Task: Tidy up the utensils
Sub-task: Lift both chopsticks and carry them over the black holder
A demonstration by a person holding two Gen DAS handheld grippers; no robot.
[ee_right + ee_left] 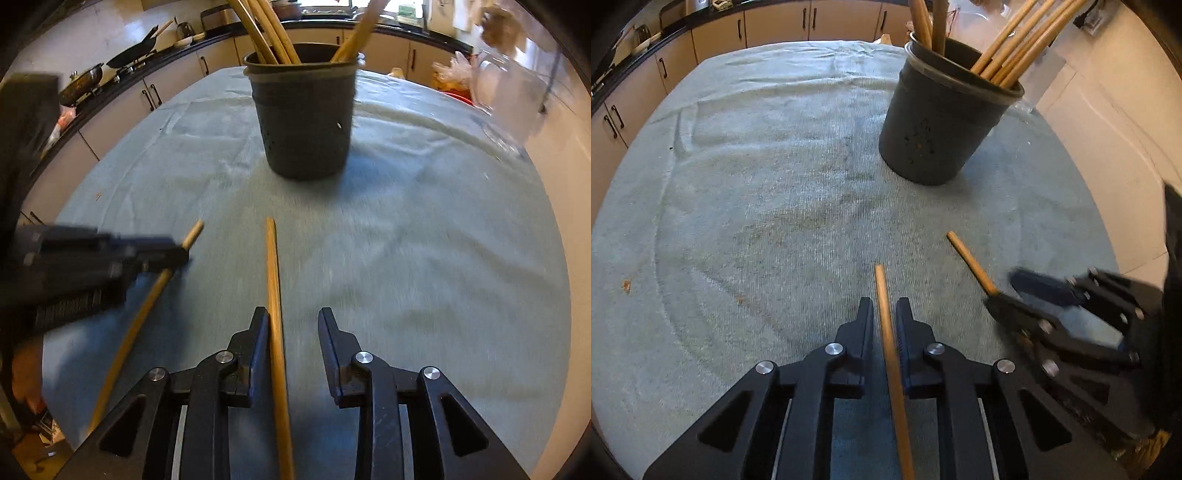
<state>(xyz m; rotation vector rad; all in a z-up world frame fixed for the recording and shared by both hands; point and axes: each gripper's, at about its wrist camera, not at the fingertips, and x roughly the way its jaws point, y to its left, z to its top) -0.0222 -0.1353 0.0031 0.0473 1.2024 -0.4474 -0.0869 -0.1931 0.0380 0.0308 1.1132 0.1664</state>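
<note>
On the desk (757, 155), which a pale blue-grey cloth covers, a dark round holder (942, 122) stands upright toward the far side with several wooden sticks (1015, 48) leaning out of its mouth. Nearer the cameras, each hand-held gripper has 1 more wooden stick between its fingers. The left hand-held gripper (883, 317) is clenched on its stick (886, 325): the 2 pads sit close on either side of the shaft, whose far tip pokes out past the fingertips over the cloth. The right hand-held gripper (293, 326) stands wider; its stick (275, 306) lies against the left finger (258, 332), with a clear gap to the right finger, so I cannot tell whether it is truly gripped. Both sticks point roughly toward the holder, well short of it. Behind the desk run kitchen cabinets (775, 22), and pans (110, 62) sit on a stove at the left.
</note>
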